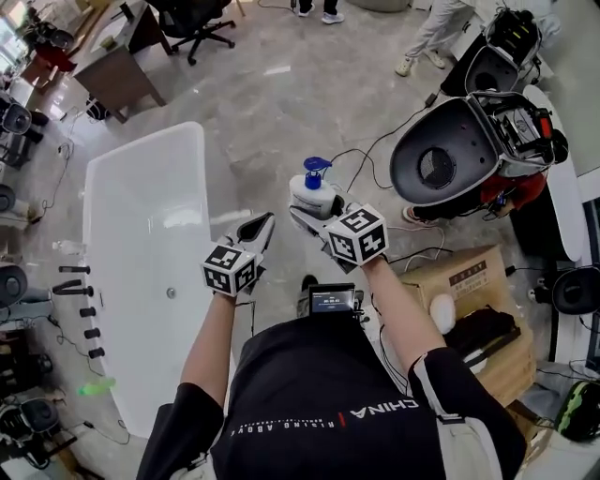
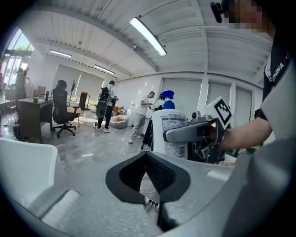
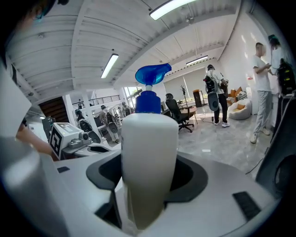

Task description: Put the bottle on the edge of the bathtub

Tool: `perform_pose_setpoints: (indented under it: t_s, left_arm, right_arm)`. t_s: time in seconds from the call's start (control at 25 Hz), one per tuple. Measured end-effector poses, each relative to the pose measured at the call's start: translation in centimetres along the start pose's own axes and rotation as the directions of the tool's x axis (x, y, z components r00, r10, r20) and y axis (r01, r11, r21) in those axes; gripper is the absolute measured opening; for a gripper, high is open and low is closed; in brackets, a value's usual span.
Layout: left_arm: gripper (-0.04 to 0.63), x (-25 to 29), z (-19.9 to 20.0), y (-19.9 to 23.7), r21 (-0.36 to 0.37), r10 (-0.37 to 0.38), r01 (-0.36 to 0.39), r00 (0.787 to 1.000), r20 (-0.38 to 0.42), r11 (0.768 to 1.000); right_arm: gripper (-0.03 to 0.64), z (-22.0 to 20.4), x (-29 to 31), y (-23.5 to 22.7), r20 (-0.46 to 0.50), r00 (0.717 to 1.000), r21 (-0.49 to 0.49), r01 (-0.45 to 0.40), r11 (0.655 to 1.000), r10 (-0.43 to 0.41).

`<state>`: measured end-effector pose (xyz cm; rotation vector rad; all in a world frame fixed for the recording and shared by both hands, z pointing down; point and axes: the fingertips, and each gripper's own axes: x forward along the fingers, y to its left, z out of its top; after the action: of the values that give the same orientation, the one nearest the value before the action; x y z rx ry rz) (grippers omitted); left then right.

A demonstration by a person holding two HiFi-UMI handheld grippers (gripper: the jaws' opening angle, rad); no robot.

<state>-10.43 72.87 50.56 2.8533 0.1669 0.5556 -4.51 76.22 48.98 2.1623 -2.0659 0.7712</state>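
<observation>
Bathtub (image 1: 194,173) edge sits left of the upright bottle (image 1: 312,195), clamped in right gripper (image 1: 311,214) jaws; left gripper (image 1: 260,228) jaws closed, empty.

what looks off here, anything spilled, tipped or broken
Nothing stands out. The bottle sits upright in the right gripper with its blue pump in place and no spill visible. The bathtub looks intact. Only loose cables trail across the floor.

I'm working in an open lab or workshop hall: a bathtub (image 1: 94,187) stands on bare grey floor (image 1: 281,103) among a desk (image 1: 117,80), an office chair (image 1: 197,19) and loose cables (image 1: 380,145). Strip lights (image 2: 148,36) run overhead.
</observation>
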Motion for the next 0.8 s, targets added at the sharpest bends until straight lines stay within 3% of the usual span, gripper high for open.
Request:
perform_pose_setpoints:
  t_s: [0.44, 0.8]
  left_arm:
    - [0.009, 4.2, 5.1, 10.1, -0.043, 0.093, -0.092, 0.995, 0.026, 0.995]
    - [0.009, 10.7, 8.7, 19.7, -0.058, 0.031, -0.029, 0.999, 0.041, 0.998]
  right_arm:
    - [0.278, 5.4, 8.6, -5.1, -0.029, 0.998, -0.008, -0.063, 0.998, 0.063]
    - [0.278, 9.2, 17.1, -11.3, -0.042, 0.999, 0.009, -0.014, 1.0, 0.015]
